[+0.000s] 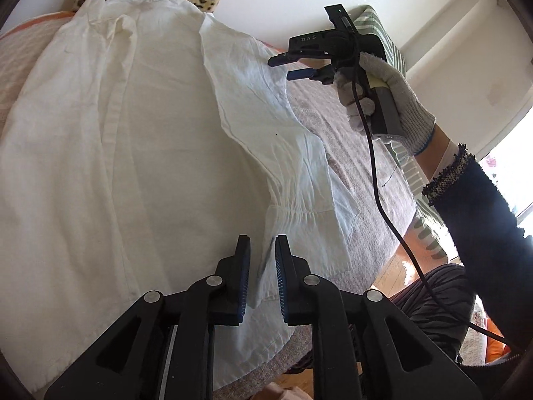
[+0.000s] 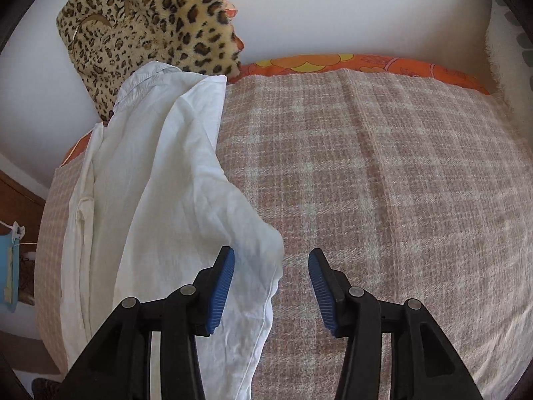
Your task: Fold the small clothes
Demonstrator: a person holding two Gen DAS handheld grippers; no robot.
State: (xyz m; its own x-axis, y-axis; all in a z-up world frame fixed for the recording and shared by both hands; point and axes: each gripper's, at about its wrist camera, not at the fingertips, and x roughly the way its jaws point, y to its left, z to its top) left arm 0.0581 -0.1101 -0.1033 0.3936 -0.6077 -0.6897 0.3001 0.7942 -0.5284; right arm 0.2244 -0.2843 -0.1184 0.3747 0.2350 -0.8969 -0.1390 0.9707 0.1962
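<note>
so, lying spread out on the plaid blanket [image 2: 383,166], white shirt [image 1: 140,140] with collar up by the leopard pillow [image 2: 150,23]. hovering over the gathered sleeve cuff [image 1: 296,215] with the left gripper [image 1: 262,268], narrowly parted, pinching nothing. holding the right gripper [image 2: 271,266] wide apart over the sleeve edge, gloved hand [image 1: 383,93] wrapping its handle.

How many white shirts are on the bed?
1. The white shirt lies spread on the checked blanket, collar by the leopard-print cushion, with its sleeve edge below the left gripper. Nothing shows whether more clothes lie out of view.
</note>
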